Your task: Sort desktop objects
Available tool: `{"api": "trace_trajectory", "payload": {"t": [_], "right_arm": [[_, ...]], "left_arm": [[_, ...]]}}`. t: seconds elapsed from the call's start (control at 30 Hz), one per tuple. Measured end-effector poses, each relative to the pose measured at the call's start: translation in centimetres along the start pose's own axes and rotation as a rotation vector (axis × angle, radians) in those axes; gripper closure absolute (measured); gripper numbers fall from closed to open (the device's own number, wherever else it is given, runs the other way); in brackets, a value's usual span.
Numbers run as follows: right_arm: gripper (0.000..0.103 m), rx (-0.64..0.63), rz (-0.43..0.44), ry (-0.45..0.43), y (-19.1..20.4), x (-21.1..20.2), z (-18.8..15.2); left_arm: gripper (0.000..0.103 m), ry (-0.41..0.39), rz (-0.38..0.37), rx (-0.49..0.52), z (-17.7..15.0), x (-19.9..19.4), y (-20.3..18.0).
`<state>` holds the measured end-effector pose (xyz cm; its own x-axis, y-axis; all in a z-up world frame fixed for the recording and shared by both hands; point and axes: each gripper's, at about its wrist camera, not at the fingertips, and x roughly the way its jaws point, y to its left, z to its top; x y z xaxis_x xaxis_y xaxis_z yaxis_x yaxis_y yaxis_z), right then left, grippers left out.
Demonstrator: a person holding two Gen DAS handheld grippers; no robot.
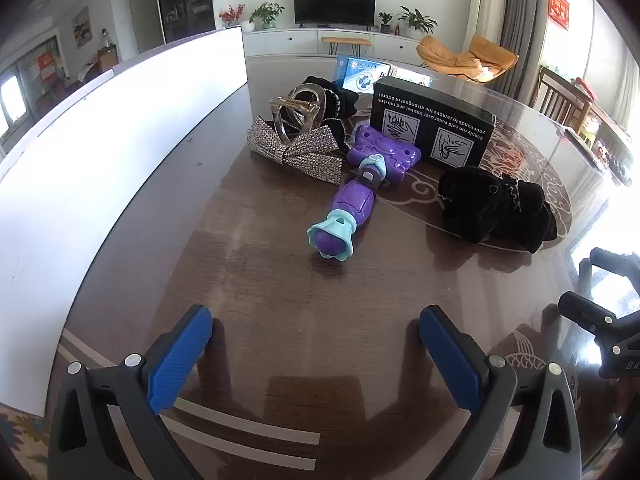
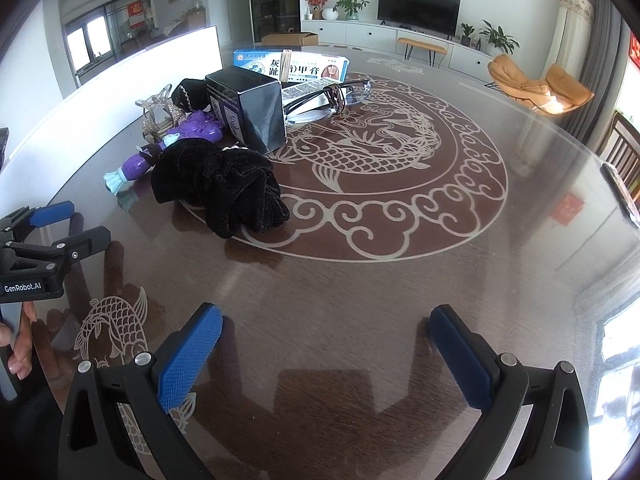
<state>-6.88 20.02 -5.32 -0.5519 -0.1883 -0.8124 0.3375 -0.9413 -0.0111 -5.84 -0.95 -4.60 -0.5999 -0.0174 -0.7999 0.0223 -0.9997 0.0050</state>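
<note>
Both grippers (image 1: 315, 354) (image 2: 326, 356) gape empty over a glossy fish-patterned table (image 2: 360, 272) in a living room.

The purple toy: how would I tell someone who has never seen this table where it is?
On the dark table, look in front of the black box. The purple toy lies between the rhinestone bow and the black cloth. It alone is purple plastic, wand-shaped, with pale blue collars.

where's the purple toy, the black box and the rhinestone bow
purple toy (image 1: 352, 200), left wrist view, on its handle
black box (image 1: 432, 128), left wrist view, on its printed face
rhinestone bow (image 1: 296, 150), left wrist view, near the bow's middle
</note>
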Motion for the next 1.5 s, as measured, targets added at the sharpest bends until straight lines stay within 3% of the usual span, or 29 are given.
{"api": "trace_trajectory", "payload": {"t": [0.37, 0.83, 1.1, 1.5], "right_arm": [[0.000, 0.000, 0.000, 0.000, 0.0, 0.0, 0.0], [0.000, 0.000, -0.001, 0.000, 0.0, 0.1, 0.0], [0.000, 0.001, -0.001, 0.000, 0.0, 0.1, 0.0], [0.000, 0.001, -0.001, 0.000, 0.0, 0.1, 0.0]], "left_arm": [[0.000, -0.008, 0.001, 0.007, -0.1, -0.1, 0.0], [0.000, 0.084, -0.025, 0.029, 0.2, -0.3, 0.2], [0.000, 0.186, -0.011, 0.003, 1.2, 0.1, 0.1], [0.000, 0.069, 0.020, -0.037, 0.0, -0.5, 0.0]]}}
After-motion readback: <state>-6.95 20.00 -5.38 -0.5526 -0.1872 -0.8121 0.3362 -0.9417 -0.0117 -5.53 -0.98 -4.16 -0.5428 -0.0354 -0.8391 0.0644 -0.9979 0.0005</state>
